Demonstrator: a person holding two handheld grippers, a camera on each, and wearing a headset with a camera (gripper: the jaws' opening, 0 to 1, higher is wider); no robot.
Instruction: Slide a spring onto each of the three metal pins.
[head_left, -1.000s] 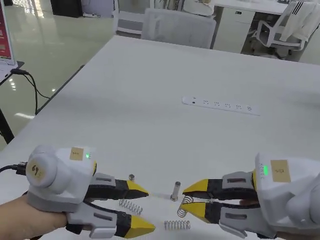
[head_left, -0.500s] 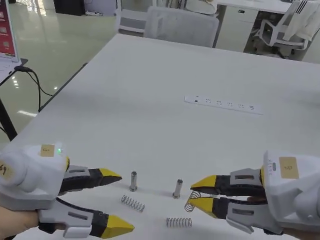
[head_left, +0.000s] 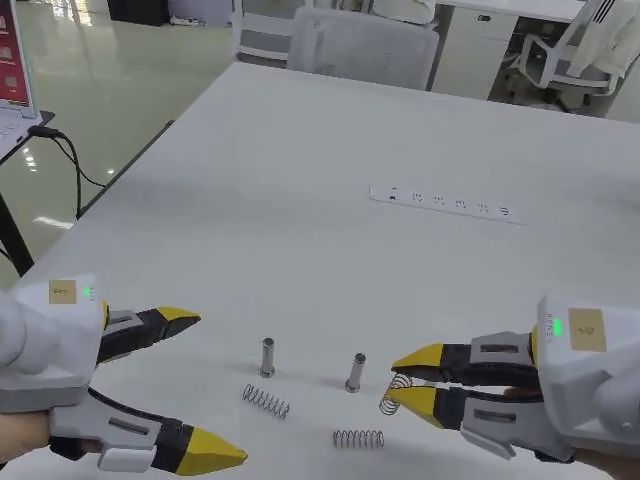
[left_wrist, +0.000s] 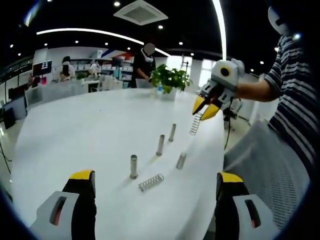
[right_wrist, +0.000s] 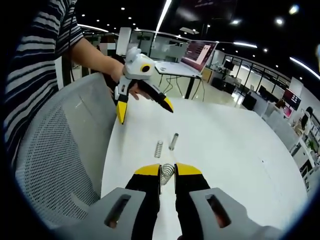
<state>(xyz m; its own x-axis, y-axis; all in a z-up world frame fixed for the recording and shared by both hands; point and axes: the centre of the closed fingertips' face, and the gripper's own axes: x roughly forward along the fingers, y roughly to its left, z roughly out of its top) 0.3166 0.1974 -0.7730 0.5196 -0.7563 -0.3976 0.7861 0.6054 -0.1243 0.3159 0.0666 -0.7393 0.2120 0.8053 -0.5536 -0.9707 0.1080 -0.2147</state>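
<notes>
Two short metal pins (head_left: 267, 357) (head_left: 355, 372) stand upright on the white table (head_left: 300, 230). One loose spring (head_left: 265, 401) lies in front of the left pin, and another spring (head_left: 357, 438) lies nearer the front edge. My right gripper (head_left: 410, 378) is shut on a third spring (head_left: 393, 392), just right of the right pin; the held spring (right_wrist: 167, 171) sits between its yellow tips. My left gripper (head_left: 205, 387) is wide open, left of the pins, with nothing in it. From the left gripper (left_wrist: 155, 181) I see upright pins (left_wrist: 133, 166) (left_wrist: 161, 145) and a spring (left_wrist: 151, 182).
A white power strip (head_left: 447, 205) lies mid-table, far behind the pins. Grey mesh chairs (head_left: 355, 50) stand at the far edge, and another mesh chair (right_wrist: 60, 150) is close by the near edge. A laptop (right_wrist: 200, 52) sits on a neighbouring desk.
My left gripper has drawn back to the left, away from the pins, and its jaws have spread wider. The right gripper keeps hold of its spring and has shifted slightly right.
</notes>
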